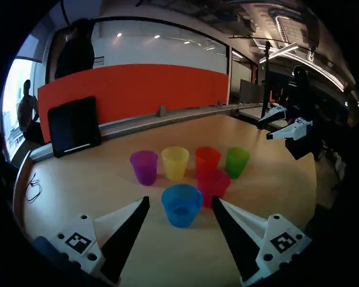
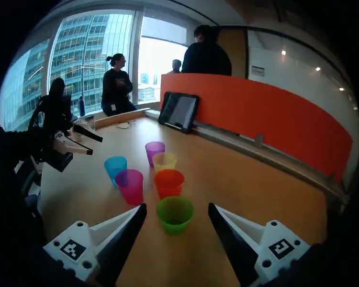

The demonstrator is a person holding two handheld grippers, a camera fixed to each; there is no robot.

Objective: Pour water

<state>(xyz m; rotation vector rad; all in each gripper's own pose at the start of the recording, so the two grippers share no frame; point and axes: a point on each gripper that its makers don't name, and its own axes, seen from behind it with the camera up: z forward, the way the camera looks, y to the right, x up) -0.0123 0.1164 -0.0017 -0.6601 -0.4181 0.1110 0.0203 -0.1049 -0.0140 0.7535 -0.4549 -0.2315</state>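
I recorded a light wooden table (image 1: 275, 191), bounded on its far side by a long orange partition panel (image 1: 131, 91). A black tablet (image 1: 74, 125) was propped against the panel at far left. My left gripper (image 1: 179, 199) had its fingers apart, and the translucent blue plastic cup (image 1: 181, 204) sat just beyond the tips, not touched. My right gripper (image 2: 176, 206) was likewise spread, with the green plastic cup (image 2: 174, 214) just beyond its tips, also clear of them. A pink cup (image 1: 214, 184), an orange cup (image 1: 207, 158), a yellow cup (image 1: 175, 161) and a purple cup (image 1: 144, 166) stood upright nearby. I could not tell whether any cup held water.
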